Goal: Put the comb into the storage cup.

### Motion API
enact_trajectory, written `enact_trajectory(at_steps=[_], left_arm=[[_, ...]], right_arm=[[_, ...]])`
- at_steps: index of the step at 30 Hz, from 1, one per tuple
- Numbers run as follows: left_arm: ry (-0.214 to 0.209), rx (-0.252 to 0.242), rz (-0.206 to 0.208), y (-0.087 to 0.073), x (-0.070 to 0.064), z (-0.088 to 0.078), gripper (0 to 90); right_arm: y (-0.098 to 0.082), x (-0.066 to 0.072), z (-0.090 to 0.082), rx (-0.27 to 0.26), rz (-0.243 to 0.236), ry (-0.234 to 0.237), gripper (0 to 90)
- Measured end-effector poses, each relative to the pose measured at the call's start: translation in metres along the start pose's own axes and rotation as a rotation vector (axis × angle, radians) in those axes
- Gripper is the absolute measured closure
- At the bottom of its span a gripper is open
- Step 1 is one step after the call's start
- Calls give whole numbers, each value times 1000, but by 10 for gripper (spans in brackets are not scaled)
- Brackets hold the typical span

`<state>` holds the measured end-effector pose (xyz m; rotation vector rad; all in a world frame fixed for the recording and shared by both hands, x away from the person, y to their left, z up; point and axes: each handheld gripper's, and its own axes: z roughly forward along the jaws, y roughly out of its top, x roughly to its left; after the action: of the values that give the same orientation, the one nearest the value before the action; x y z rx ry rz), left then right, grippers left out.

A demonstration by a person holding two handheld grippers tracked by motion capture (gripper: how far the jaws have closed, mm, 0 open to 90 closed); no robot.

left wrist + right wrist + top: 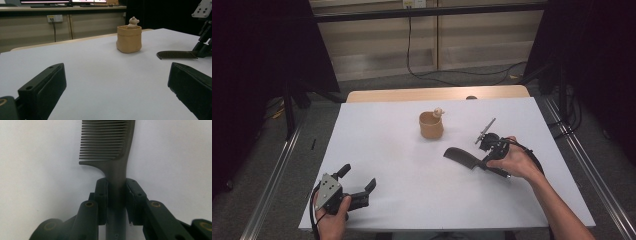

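Comb [117, 157] in right gripper [117, 200], pot [431, 125] beyond

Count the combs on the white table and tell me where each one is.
1. The black comb lies on the table right of centre, in front of the tan pot, its handle clamped between the right gripper pads. None seems hidden.

The tabletop [402, 150] is plain white, with a pale wood edge along its far side. On it, a dark grey comb [112, 145] at the right has a row of fine parallel teeth. The small pouch [431, 125] farther back is tan, with a cream figure [133, 21] peeking out. Both grippers, the left gripper [357, 186] and the right gripper [117, 202], are black, the left topped by a grey plate [328, 192] dotted with holes.
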<state>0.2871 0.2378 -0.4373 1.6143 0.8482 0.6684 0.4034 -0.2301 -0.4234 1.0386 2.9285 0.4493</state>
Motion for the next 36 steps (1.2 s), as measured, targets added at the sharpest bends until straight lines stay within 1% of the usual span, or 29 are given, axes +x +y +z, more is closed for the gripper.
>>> enact_trajectory(at_steps=[2, 7, 9, 12, 14, 15, 16, 18, 19, 20, 21, 23, 24, 25, 26, 28, 29, 31, 33, 34, 36], left_arm=[[-1, -2, 1, 0, 0, 0, 20], [0, -3, -1, 0, 1, 0, 20], [1, -3, -4, 0, 1, -1, 20], [1, -3, -1, 0, 1, -1, 20], [2, -2, 0, 0, 1, 0, 19], [2, -2, 0, 0, 0, 0, 20], [1, 0, -1, 0, 1, 0, 19], [3, 1, -4, 0, 1, 0, 19], [3, 3, -4, 0, 1, -1, 19], [3, 4, -5, 0, 1, -1, 19], [2, 1, -4, 0, 1, 0, 19], [2, 1, 0, 0, 1, 0, 20], [2, -1, -1, 0, 1, 0, 20], [1, -1, -1, 1, 1, 0, 20], [1, -1, -1, 1, 1, 0, 20], [0, -3, -5, 0, 1, 0, 19], [-2, -3, -4, 1, 1, -1, 19], [-1, -5, -5, 1, 1, -2, 19], [-1, -11, -8, 1, 1, -2, 20], [-2, -11, -9, 1, 1, -2, 20], [-2, -13, -10, 1, 1, -2, 19]], right_arm=[[-1, -1, 0, -8, -4, 4, 733], [-1, -2, -1, -10, 13, 11, 734], [-2, -1, -3, -32, 6, -1, 734], [-3, 0, -6, -48, 9, 3, 734], [-5, -1, -9, -52, 27, -10, 734], [-6, -1, -10, -59, 35, -7, 734], [-9, -2, -12, -80, 42, 0, 734], [-11, -2, -12, -89, 41, -2, 734], [-12, -2, -13, -103, 52, -4, 734], [-14, -3, -13, -119, 53, -1, 734], [-17, -4, -16, -156, 61, -4, 734], [-18, -4, -17, -166, 66, -4, 734], [-20, -4, -20, -181, 72, -15, 734], [-20, -4, -21, -191, 73, -12, 734], [-20, -4, -21, -191, 73, -12, 734], [-23, -4, -24, -225, 78, -11, 734], [-23, -4, -24, -225, 78, -11, 734], [-27, -2, -22, -237, 86, -8, 734], [-29, -2, -23, -260, 97, -4, 734], [-29, -2, -23, -260, 97, -4, 734], [-32, -2, -28, -304, 105, -7, 734]])
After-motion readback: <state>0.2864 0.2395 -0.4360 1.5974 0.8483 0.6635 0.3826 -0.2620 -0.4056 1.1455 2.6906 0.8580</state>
